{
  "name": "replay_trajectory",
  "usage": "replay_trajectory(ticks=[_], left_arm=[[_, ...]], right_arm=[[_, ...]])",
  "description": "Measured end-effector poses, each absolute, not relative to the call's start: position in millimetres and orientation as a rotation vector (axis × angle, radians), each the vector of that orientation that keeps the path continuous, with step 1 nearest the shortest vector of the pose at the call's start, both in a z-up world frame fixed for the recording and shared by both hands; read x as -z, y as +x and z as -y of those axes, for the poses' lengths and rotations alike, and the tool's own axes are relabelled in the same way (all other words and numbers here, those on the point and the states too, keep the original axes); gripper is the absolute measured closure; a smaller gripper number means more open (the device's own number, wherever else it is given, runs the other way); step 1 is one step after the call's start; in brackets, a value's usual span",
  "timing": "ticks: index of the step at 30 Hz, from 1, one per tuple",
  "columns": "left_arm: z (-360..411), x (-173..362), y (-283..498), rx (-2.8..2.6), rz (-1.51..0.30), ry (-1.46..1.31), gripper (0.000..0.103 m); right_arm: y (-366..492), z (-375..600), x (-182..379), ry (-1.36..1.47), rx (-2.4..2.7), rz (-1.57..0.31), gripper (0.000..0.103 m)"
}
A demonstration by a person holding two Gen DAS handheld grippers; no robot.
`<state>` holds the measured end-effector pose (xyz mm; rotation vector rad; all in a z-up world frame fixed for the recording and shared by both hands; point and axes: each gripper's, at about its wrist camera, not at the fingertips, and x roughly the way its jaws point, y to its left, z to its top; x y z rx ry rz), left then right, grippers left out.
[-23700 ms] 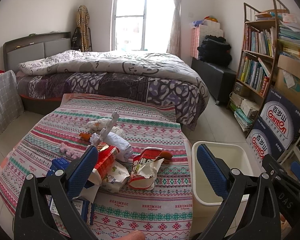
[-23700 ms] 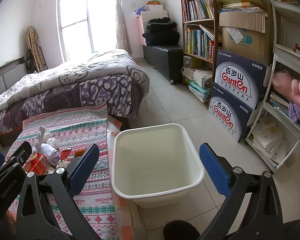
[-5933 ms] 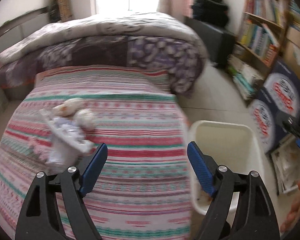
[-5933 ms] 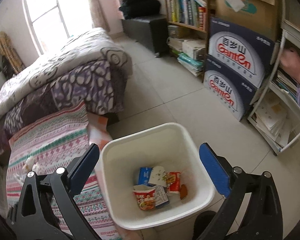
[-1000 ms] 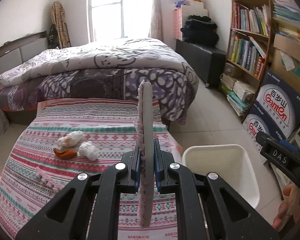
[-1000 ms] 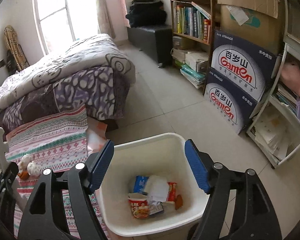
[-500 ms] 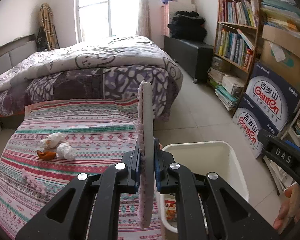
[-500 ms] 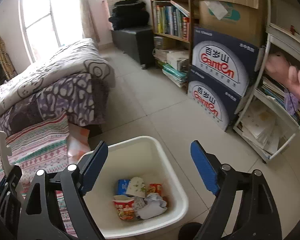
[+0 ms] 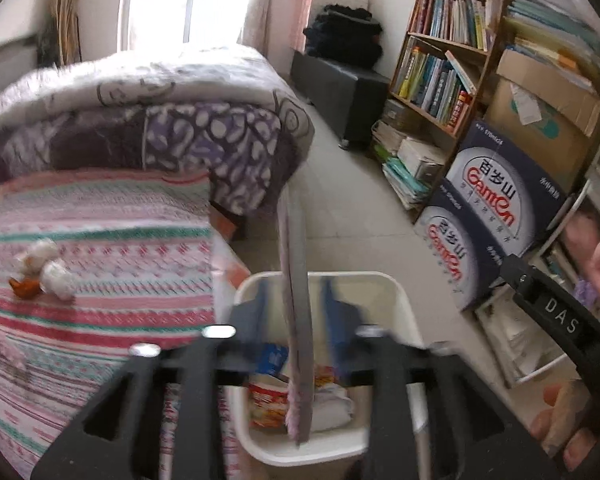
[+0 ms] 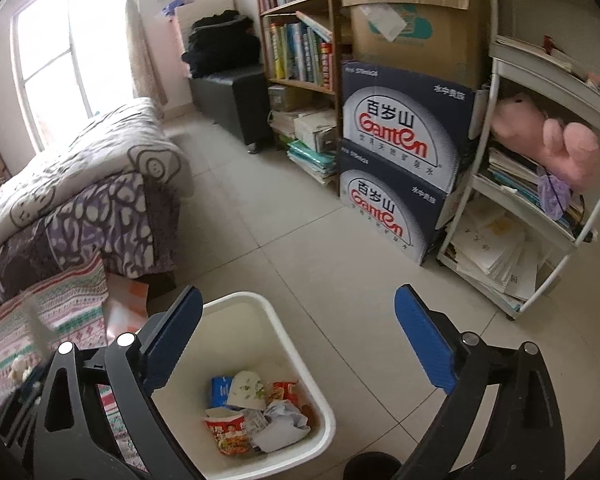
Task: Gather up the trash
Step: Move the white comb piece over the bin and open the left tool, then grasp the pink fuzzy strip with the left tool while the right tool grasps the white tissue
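Swung over white bin [image 9: 400,300]; left tongs [image 9: 296,308] just parting, flat pink strip [image 9: 296,320] between; right tongs [image 10: 300,340] apart, empty. Could tip past rim.

Black plastic gripper frames with silver screws, blue-padded fingers [image 10: 424,344], white "DAS" lettering on one.

Colours and patterns, bedroom floor and low table

White plastic waste bin [image 10: 320,420] holding red-and-white noodle cup [image 10: 226,434], blue packet [image 10: 220,390], white crumpled paper [image 10: 280,426]; flat grey-and-pink strip [image 9: 296,320]; blue-padded black left gripper [image 9: 296,312] and right gripper [image 10: 296,340]; tablecloth [image 9: 100,260] striped pink, red, green, white; quilt [image 10: 100,208] purple with white blotches; navy cartons [image 10: 404,128] lettered red; beige tiles [image 10: 300,240].
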<state>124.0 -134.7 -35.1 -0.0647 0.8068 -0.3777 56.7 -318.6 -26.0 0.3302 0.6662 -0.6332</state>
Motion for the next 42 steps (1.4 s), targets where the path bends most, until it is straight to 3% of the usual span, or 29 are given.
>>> replay_trajectory(ticks=[21,29,33,42], left_arm=[[28,48,141,0.1,-0.88,-0.132,0.03],[-59,76,158,-0.185,-0.961,-0.194,0.024],[-101,96,167,-0.359,-1.002,-0.163,0.017],[-181,148,184,-0.553,-1.141,-0.276,0.016]], right_arm=[[90,234,31,0.249,0.463,-0.737,0.007],[107,180,38,0.182,0.378,-0.773,0.007],[115,161,43,0.179,0.339,-0.801,0.007],[130,129,61,0.149,0.287,-0.866,0.007]])
